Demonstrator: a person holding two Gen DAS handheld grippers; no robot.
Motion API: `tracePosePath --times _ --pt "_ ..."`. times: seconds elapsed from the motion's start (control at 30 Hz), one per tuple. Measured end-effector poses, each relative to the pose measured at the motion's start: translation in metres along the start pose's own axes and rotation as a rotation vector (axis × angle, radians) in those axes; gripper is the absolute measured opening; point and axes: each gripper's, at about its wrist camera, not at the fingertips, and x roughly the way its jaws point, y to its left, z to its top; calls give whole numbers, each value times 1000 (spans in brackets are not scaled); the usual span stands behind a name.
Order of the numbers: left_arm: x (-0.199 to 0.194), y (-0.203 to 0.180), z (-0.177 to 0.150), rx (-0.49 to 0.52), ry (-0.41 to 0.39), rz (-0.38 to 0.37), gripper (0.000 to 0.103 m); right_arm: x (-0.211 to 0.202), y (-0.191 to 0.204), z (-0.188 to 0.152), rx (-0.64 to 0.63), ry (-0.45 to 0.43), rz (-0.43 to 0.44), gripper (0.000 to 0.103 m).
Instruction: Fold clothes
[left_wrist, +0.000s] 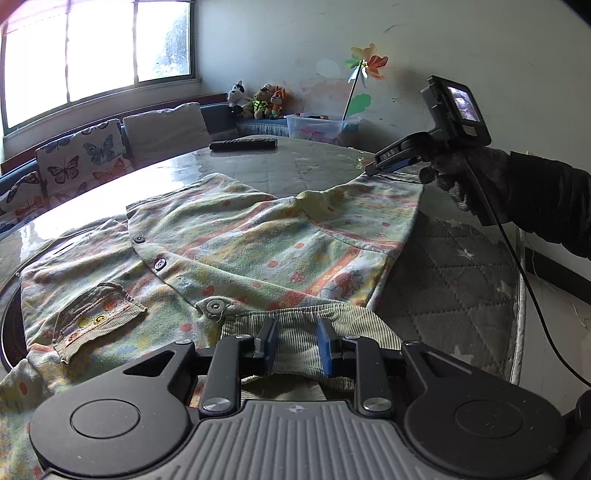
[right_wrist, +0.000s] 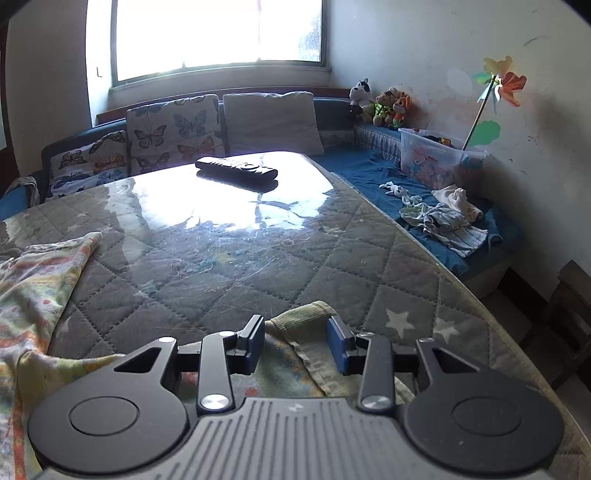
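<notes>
A pastel printed child's garment (left_wrist: 236, 236) with snap buttons and a ribbed pocket (left_wrist: 96, 314) lies spread on the table, one part folded over. My left gripper (left_wrist: 296, 345) is open at the near edge, its blue pads on either side of a ribbed green band (left_wrist: 295, 321). My right gripper (left_wrist: 370, 170), held by a dark gloved hand (left_wrist: 461, 177), has its tip at the garment's far right corner. In the right wrist view the right gripper (right_wrist: 297, 345) is open, with a ribbed cuff (right_wrist: 306, 321) lying between its fingers. More of the garment (right_wrist: 33, 280) lies to the left.
The table (right_wrist: 221, 258) has a quilted grey cover under glossy glass. A black remote (right_wrist: 236, 170) lies at its far end. Beyond it are cushions (right_wrist: 269, 122), a plastic box (right_wrist: 436, 158) and small loose clothes (right_wrist: 443, 221) on a blue sofa. The table's edge runs close on the right.
</notes>
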Motion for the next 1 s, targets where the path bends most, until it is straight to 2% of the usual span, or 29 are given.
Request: tracePosePath --times 0.4,0.6,0.7,0.83,1.0 --pt "-10 -2 -4 -23 -11 17 32 -38 26 -23 -22 -22 106 50" --pt "-23 -2 -12 -52 -19 26 34 -62 71 -34 -161 -38 227 55" --pt "-33 1 -16 -80 -33 34 34 -63 92 -38 -238 -21 254 56" --pt "-55 11 -19 -125 -72 84 38 -70 111 -39 -282 -47 275 57" --pt "-77 37 -27 -203 -97 195 42 -70 129 -41 -303 -45 338 57"
